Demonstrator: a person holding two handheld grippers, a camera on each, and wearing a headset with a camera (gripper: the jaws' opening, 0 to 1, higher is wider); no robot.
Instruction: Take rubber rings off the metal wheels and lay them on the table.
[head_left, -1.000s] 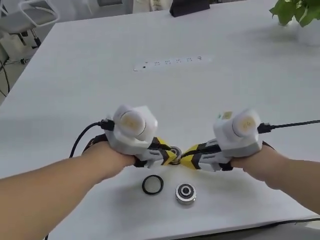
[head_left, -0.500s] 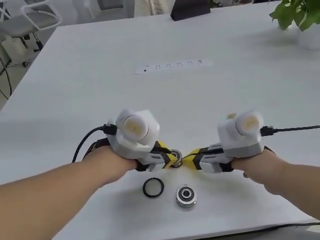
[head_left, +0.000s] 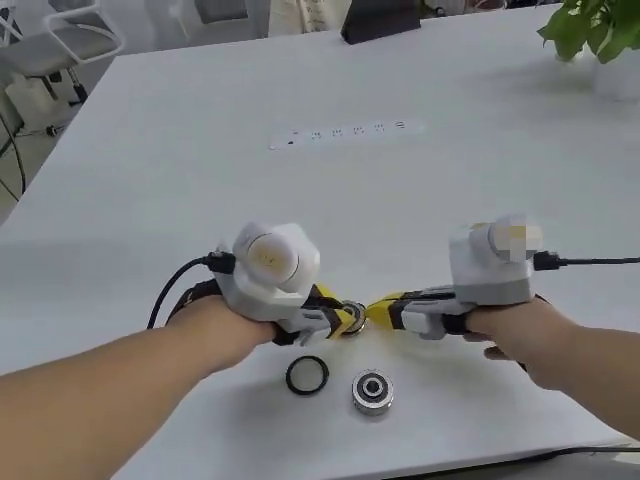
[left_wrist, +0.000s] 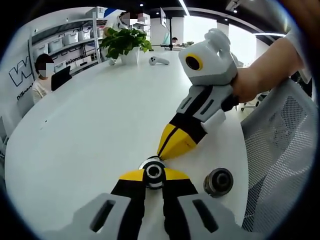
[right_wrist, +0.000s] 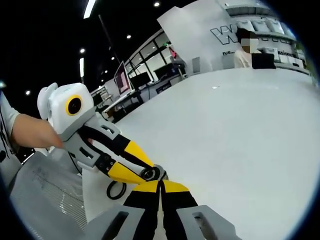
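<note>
Whether rubber sits on the metal wheel (left_wrist: 153, 171) cannot be determined, as the jaw tips cover its rim. The left gripper (head_left: 343, 320) points inward, jaws clamped on that wheel. The right gripper (head_left: 372, 312) faces it, tip to tip, jaws pressed together and touching the wheel; anything pinched between them is hidden. On the table (head_left: 200, 150), nearer the person, a loose rubber ring (head_left: 307, 375) lies flat just beside a second wheel (head_left: 372, 390).

1 loose ring (head_left: 306, 375) and 1 wheel (head_left: 372, 389) obstruct the near edge; the table (head_left: 200, 180) beyond is open.
</note>
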